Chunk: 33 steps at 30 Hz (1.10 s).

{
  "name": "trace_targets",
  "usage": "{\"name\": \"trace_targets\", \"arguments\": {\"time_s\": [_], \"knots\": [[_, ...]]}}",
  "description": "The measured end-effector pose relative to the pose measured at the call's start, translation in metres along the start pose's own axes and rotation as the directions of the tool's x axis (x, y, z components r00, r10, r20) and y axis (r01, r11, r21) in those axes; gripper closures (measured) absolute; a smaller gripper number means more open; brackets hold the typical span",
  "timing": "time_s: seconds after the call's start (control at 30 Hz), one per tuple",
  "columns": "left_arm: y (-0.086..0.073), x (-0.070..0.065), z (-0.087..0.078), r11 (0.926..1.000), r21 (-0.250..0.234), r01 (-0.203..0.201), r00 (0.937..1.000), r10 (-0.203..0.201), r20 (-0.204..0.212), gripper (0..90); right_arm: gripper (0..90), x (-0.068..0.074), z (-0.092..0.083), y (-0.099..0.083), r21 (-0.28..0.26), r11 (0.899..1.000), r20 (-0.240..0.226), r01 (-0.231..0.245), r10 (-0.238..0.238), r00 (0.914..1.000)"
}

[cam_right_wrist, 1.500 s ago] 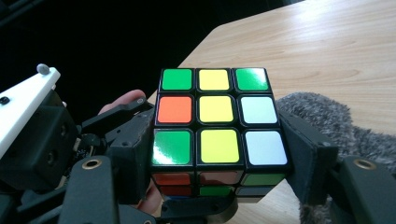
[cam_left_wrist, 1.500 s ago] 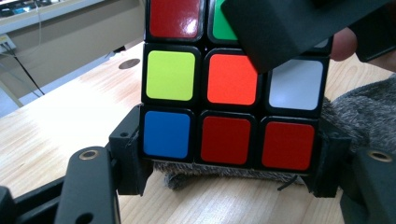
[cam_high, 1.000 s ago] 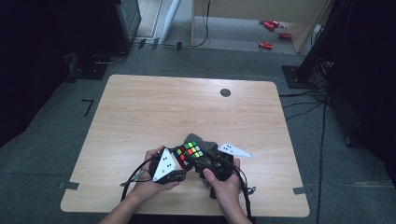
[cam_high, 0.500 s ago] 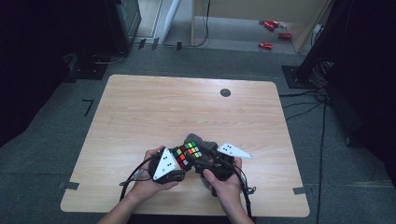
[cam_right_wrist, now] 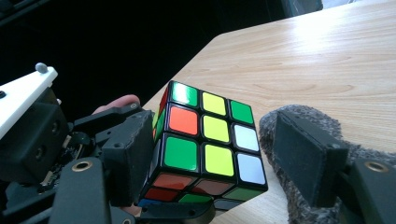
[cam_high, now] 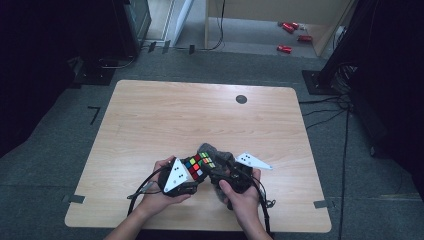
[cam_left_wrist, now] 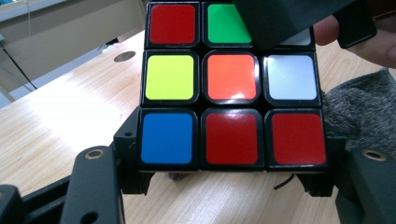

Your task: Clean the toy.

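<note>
A scrambled colour cube (cam_high: 197, 164) is held just above the near middle of the wooden table (cam_high: 200, 110). My left gripper (cam_left_wrist: 231, 177) is shut on the cube (cam_left_wrist: 231, 88), its jaws clamping the bottom row from both sides. My right gripper (cam_right_wrist: 212, 158) has just been opening around the cube (cam_right_wrist: 205, 144). Its left pad (cam_right_wrist: 128, 154) lies along the cube's side and its right pad (cam_right_wrist: 303, 158) stands a little clear. In the high view the left gripper (cam_high: 196, 173) and the right gripper (cam_high: 212, 165) meet at the cube, a hand on each.
A grey fuzzy lump (cam_high: 209, 149) lies on the table just behind the cube, close to my right jaw (cam_right_wrist: 299, 116). A black round grommet (cam_high: 241, 99) sits at the table's far side. Red items (cam_high: 290, 27) lie on the floor beyond.
</note>
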<state>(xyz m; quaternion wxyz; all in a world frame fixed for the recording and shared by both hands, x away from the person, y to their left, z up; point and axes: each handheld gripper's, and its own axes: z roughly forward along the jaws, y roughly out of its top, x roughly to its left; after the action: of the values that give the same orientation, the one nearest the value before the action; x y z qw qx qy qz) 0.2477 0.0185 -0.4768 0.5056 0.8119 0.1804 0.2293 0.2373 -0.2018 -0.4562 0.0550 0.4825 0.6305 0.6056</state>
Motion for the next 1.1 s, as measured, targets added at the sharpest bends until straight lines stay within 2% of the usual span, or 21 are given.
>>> {"name": "trace_targets", "arguments": {"time_s": [0.67, 0.73, 0.77, 0.8, 0.83, 0.87, 0.9, 0.93, 0.97, 1.0, 1.1], "knots": [[0.001, -0.001, 0.000, 0.9996, 0.024, -0.016, 0.9997, 0.016, -0.017, 35.0, 31.0, -0.006, -0.002, 0.001, -0.010, 1.000, 0.028, -0.017, 0.017, 0.9995], [0.001, 0.000, 0.000, 0.9997, 0.022, -0.009, 0.9999, 0.009, -0.009, 35.0, 33.9, -0.005, -0.002, 0.001, -0.011, 1.000, 0.030, -0.001, 0.001, 0.9995], [0.001, 0.000, 0.000, 0.9998, 0.020, -0.007, 0.9999, 0.007, -0.008, 35.0, 38.9, -0.002, -0.005, 0.002, -0.035, 0.999, 0.031, 0.041, -0.040, 0.9987], [0.001, 0.001, -0.001, 0.9998, 0.020, -0.006, 0.9999, 0.006, -0.008, 35.0, 38.9, -0.002, -0.005, 0.002, -0.035, 0.999, 0.031, 0.041, -0.040, 0.9987], [0.001, 0.003, -0.002, 0.9999, 0.017, 0.001, 0.9999, -0.001, -0.012, 35.0, 44.7, -0.002, -0.009, 0.005, -0.057, 0.997, 0.031, 0.053, -0.052, 0.9982], [0.000, 0.004, -0.002, 0.9998, 0.017, 0.007, 0.9999, -0.007, -0.014, 35.0, 44.7, -0.002, -0.009, 0.005, -0.057, 0.997, 0.031, 0.053, -0.052, 0.9982], [-0.001, 0.008, -0.004, 0.9997, 0.013, 0.022, 0.9996, -0.022, -0.016, 35.1, 53.2, -0.005, -0.012, 0.007, -0.067, 0.996, 0.032, 0.051, -0.049, 0.9983], [-0.001, 0.008, -0.004, 0.9997, 0.013, 0.022, 0.9996, -0.022, -0.016, 35.1, 53.2, -0.005, -0.012, 0.007, -0.067, 0.996, 0.032, 0.051, -0.049, 0.9983], [-0.001, 0.010, -0.005, 0.9995, 0.011, 0.030, 0.9994, -0.030, -0.018, 35.1, 57.3, -0.009, -0.014, 0.008, -0.059, 0.995, 0.072, 0.083, -0.078, 0.9944], [-0.001, 0.012, -0.006, 0.9992, 0.011, 0.038, 0.9991, -0.038, -0.022, 35.1, 57.3, -0.009, -0.014, 0.008, -0.059, 0.995, 0.072, 0.083, -0.078, 0.9944], [-0.002, 0.017, -0.007, 0.9986, 0.015, 0.051, 0.9981, -0.050, -0.035, 35.0, 57.1, -0.016, -0.014, 0.006, -0.038, 0.994, 0.112, 0.107, -0.102, 0.9884]]}}
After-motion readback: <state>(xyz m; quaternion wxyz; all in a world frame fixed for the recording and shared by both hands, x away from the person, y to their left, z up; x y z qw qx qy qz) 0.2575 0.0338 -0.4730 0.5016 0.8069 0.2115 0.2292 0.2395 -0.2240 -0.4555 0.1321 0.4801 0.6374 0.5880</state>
